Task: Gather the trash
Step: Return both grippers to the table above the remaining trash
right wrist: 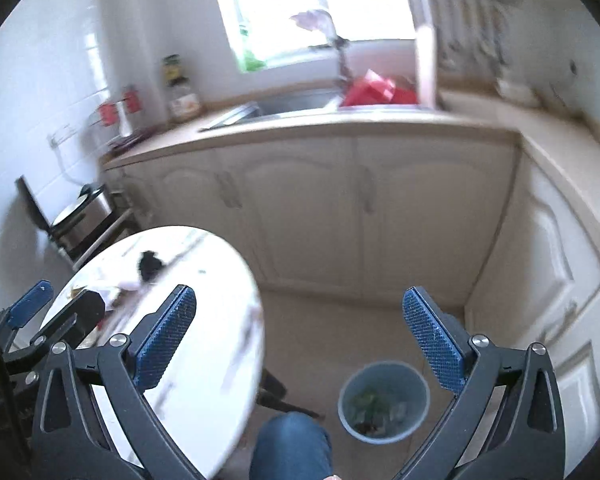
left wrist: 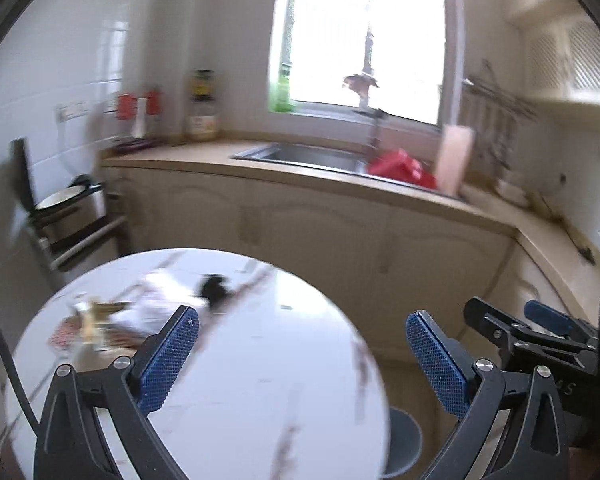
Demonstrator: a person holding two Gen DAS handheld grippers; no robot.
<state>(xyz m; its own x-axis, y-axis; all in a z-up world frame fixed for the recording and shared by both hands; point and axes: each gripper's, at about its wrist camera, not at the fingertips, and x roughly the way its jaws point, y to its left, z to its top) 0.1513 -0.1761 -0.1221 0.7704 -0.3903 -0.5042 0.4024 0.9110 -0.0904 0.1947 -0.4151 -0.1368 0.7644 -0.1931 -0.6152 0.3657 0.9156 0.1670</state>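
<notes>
Both tongs — left (left wrist: 302,354) and right (right wrist: 300,340) — gape wide and empty. The litter (left wrist: 100,324) lies on the round bench (left wrist: 260,380) at ten o'clock of the left tongs. The bin (right wrist: 383,400) on the floor already holds some scraps, so collecting looks partly done — this pile remains.

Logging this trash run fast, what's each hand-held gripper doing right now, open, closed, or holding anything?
Left hand-held gripper: open, holding nothing, above the round white marble-pattern table.
Right hand-held gripper: open, holding nothing.
</notes>
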